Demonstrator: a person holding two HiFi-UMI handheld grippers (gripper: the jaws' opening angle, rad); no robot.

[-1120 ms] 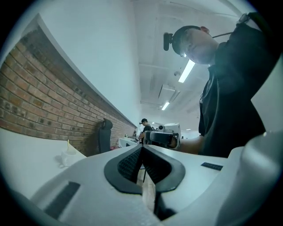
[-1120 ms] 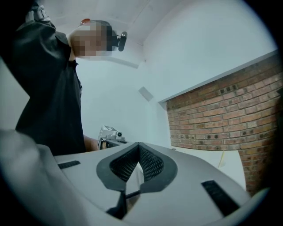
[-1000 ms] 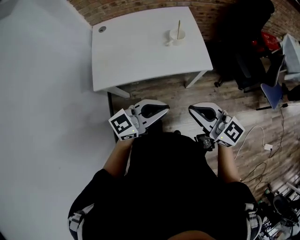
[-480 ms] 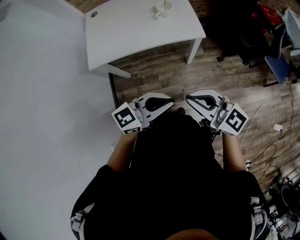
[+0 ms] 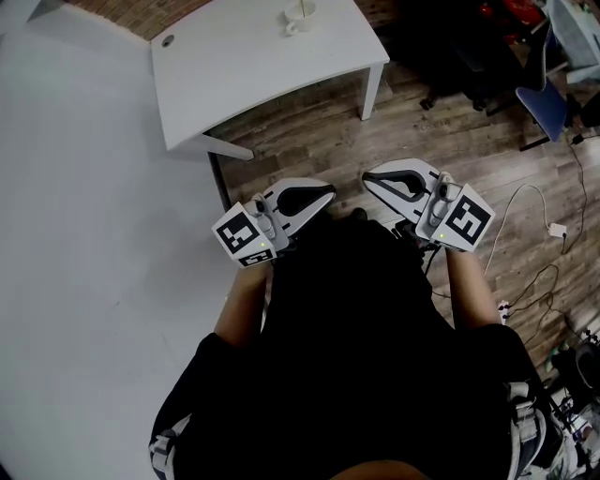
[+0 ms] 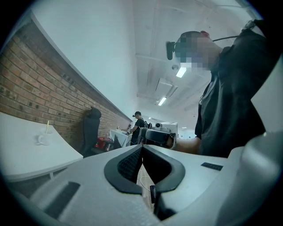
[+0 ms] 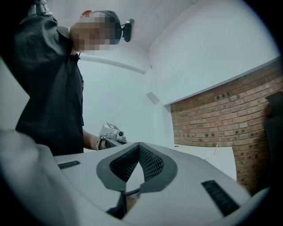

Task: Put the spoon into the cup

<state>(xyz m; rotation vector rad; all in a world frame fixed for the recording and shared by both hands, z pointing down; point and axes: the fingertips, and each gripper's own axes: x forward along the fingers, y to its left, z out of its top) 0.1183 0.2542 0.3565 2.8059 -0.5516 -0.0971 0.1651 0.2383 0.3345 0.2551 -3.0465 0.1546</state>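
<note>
Both tools sit low in front of my torso, over the wood floor (image 5: 319, 150) and well apart from the white table (image 5: 244, 75). L gripper (image 6: 142, 149): the dark pads meet at the tips, w/ nothing caught between them, so it's closed and empty. R gripper (image 7: 139, 146): same, pads pressed together at the tips and holding nothing. From the head view the two point fwd and slightly inward toward each other, marker cubes nearest my wrists, w/ a gap between the noses. The cup (image 5: 297, 20) stands upright on the table's far side, near the brick wall (image 6: 26, 101), at the very top of the head view. The spoon (image 6: 47, 127) is already in it, handle sticking up approx. vertical above the rim. The table top looks bare around the cup, apart from a small round grommet (image 5: 168, 41) at the far left corner. To my right there's a blue chair (image 5: 548, 98) and a white cable (image 5: 525, 220) trailing on the floor. Another person (image 6: 138, 126) stands far back in the room, too small to tell more.
</note>
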